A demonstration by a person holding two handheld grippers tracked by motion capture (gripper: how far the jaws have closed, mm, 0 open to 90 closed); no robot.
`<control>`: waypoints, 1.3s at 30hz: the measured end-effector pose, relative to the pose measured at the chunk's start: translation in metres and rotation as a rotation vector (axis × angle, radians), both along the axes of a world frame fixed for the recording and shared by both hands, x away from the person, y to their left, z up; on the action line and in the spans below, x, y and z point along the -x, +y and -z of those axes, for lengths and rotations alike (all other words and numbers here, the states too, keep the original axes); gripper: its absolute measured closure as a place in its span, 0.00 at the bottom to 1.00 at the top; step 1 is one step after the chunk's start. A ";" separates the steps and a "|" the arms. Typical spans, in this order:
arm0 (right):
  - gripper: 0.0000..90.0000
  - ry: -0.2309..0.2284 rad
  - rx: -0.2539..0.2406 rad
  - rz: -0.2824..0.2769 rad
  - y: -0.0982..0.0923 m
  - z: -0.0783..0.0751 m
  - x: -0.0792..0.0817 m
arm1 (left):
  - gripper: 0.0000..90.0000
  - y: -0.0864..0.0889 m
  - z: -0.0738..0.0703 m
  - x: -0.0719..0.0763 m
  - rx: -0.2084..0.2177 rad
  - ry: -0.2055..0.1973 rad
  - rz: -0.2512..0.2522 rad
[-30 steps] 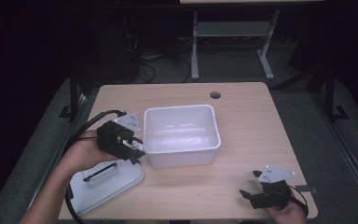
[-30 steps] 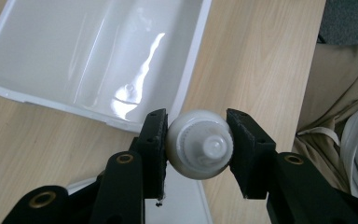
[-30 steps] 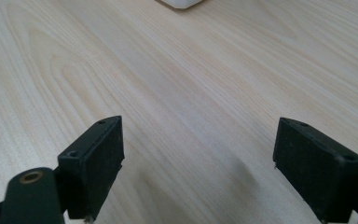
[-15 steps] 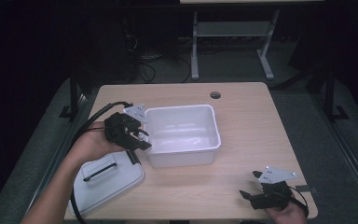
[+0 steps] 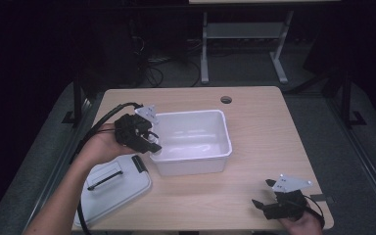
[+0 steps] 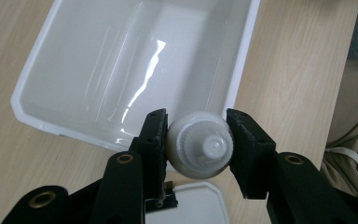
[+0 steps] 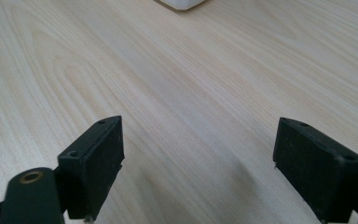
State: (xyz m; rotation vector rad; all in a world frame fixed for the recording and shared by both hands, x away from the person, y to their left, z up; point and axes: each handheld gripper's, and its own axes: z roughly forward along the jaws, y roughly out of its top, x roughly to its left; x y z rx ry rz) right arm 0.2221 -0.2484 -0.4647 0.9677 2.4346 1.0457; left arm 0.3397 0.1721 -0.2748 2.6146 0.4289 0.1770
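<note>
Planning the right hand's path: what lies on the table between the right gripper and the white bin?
Bare wood. In the high view the table between the right gripper and the white bin carries nothing; the right gripper view agrees.

The counter (image 5: 274,142) has a pale wood-grain top with rounded corners and a small round cable hole (image 5: 226,100) near its far edge. It stands on a grey floor (image 5: 318,112) in a room that is dark all around, with light falling mainly on the counter top. Beyond the far edge, a light grey metal frame (image 5: 245,34) with two splayed legs stands on the floor, and loose dark cables (image 5: 152,66) lie to its left. Black stand feet (image 5: 350,115) rest on the floor at either side.
</note>
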 end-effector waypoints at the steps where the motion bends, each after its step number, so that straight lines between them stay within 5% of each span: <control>1: 0.18 -0.001 0.001 0.000 0.000 0.000 0.000 | 0.66 -0.001 0.000 0.000 -0.003 0.001 -0.005; 39: 0.18 0.001 0.006 -0.003 0.001 0.000 0.000 | 0.66 -0.009 0.047 -0.015 -0.034 0.031 -0.057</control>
